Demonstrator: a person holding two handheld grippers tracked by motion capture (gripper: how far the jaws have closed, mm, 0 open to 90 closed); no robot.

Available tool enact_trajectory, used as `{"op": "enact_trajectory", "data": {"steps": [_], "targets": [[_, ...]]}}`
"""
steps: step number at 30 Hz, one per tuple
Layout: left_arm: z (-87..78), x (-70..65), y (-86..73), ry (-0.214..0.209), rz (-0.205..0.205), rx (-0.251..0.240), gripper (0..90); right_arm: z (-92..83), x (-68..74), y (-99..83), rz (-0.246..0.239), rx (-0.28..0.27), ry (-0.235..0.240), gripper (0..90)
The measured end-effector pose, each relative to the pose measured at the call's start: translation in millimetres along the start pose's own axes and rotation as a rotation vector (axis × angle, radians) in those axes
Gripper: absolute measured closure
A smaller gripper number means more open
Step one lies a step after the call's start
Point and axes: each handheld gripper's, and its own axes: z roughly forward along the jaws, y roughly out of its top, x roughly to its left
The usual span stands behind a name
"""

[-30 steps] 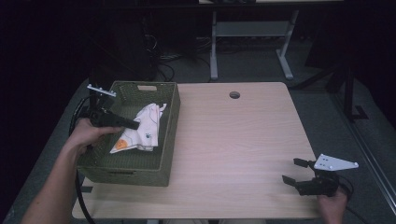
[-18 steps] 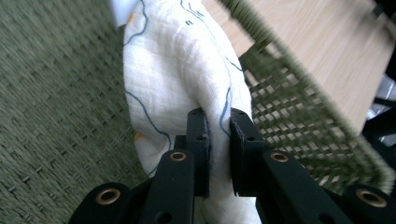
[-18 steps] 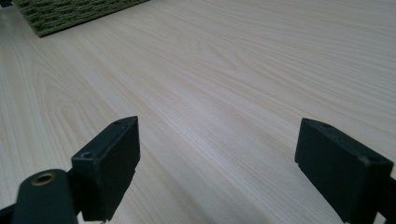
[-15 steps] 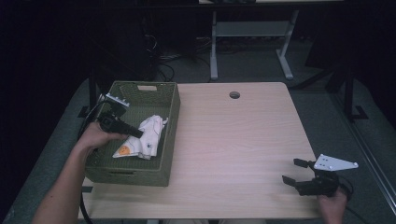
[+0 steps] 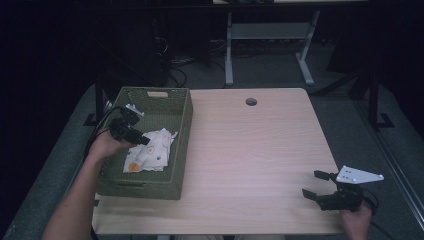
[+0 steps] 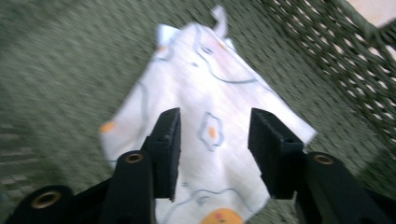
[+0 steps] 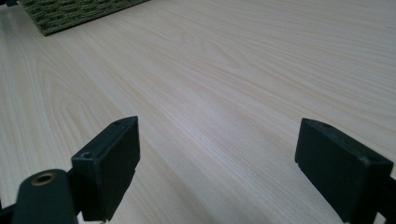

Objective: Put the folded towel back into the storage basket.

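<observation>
One pale wooden table [image 5: 260, 150] — dark room

Your high view is dim, the room behind the pale wooden table [image 5: 260, 150] nearly black and only the tabletop evenly lit. The left gripper view blurs the white patterned cloth [image 6: 210, 116] and green woven basket [image 6: 56, 70], while the right gripper view stays bright, softening toward the far edge.

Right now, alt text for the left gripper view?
The left tool hangs open above a white cloth printed with blue lines and orange dots; its jaws have just been opening and neither pad presses the fabric. The cloth lies crumpled on the floor of a green woven basket, whose wall runs along the right.
</observation>
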Motion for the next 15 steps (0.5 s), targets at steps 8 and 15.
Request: {"op": "enact_trajectory", "data": {"steps": [8,15], "targets": [[31.5,-15.5,4.6,-0.069,0.052,0.159,58.5,0.3,0.8,-0.1,-0.005,0.0,0.005,13.5],[66.3,-30.1,4.9,-0.086,0.094,0.29,57.8,0.6,1.7,-0.4,-0.005,0.0,0.009,13.5]]}}
